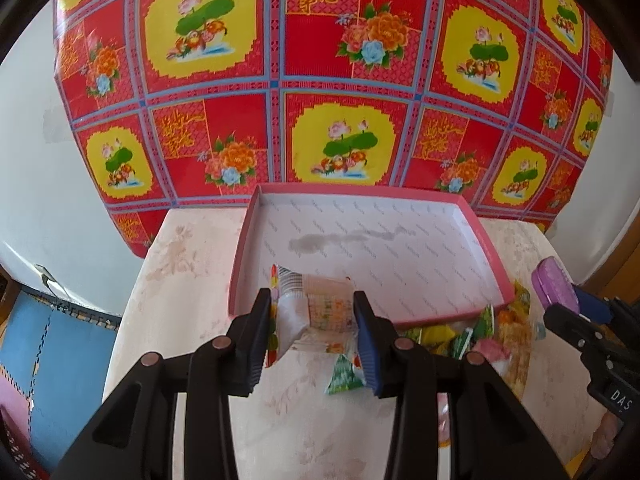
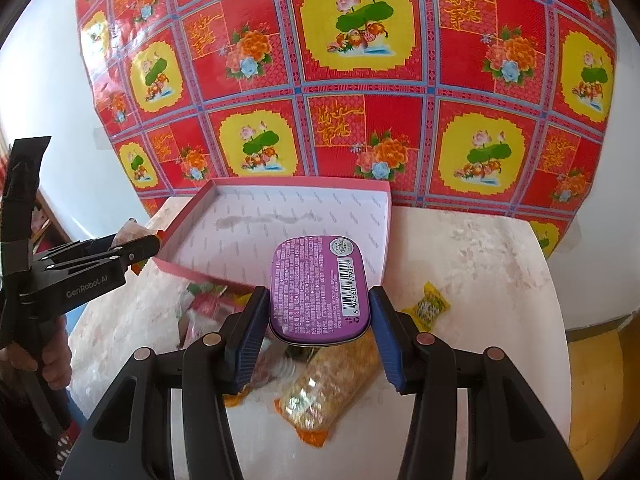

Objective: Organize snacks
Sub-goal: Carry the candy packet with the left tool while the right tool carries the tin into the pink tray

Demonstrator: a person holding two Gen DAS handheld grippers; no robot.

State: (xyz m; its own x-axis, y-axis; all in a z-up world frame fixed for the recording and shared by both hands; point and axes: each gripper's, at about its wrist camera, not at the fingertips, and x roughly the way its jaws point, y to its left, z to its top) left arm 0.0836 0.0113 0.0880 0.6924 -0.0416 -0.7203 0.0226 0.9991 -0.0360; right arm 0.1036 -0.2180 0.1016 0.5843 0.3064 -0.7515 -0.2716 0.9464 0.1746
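My left gripper (image 1: 314,330) is shut on a clear-wrapped snack packet (image 1: 320,308) and holds it over the near rim of the pink box lid (image 1: 490,248), whose white inside holds nothing. My right gripper (image 2: 318,320) is shut on a purple tin (image 2: 316,284) with a barcode, held above the table just in front of the pink box lid (image 2: 387,232). The purple tin (image 1: 554,286) and the right gripper (image 1: 576,316) also show at the right of the left wrist view. The left gripper (image 2: 154,246) shows at the left of the right wrist view.
Loose snacks lie on the marbled table (image 2: 480,264): a green triangular packet (image 1: 344,376), a pile of coloured wrappers (image 1: 492,332), an orange-ended biscuit pack (image 2: 324,392), a yellow candy (image 2: 428,306). A red patterned cloth (image 1: 320,60) hangs behind. The table edges drop off left and right.
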